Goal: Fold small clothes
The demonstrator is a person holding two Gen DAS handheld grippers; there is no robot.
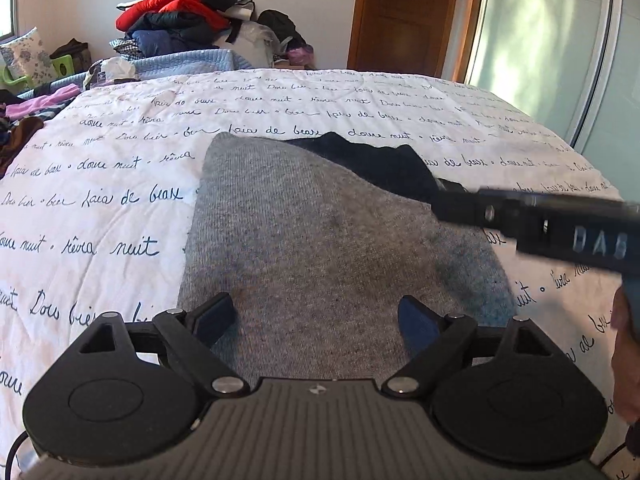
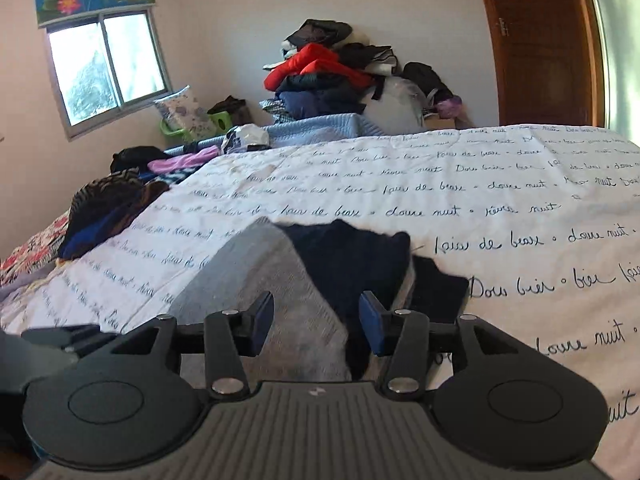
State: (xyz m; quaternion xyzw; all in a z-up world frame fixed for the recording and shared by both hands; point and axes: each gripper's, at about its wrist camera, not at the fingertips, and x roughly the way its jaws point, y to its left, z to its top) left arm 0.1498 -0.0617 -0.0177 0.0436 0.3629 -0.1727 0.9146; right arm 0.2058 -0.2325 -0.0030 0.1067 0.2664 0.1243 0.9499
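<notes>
Bedspread [image 1: 120,184]: both fingers [image 1: 214,316] apart, empty.

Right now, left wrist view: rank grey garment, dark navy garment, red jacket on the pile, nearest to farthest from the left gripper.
1. grey garment: on the quilt, right under the left gripper and its open jaws.
2. dark navy garment: just beyond, right of centre.
3. red jacket: on the pile by the far wall, upper left.

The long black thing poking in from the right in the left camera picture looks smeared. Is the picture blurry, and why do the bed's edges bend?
Left wrist view: only the right tool is motion-smeared; the grey knitted garment stays sharp. Both views: the fisheye lens bows the white script-printed quilt. Right wrist view: the window is glaring white.
</notes>
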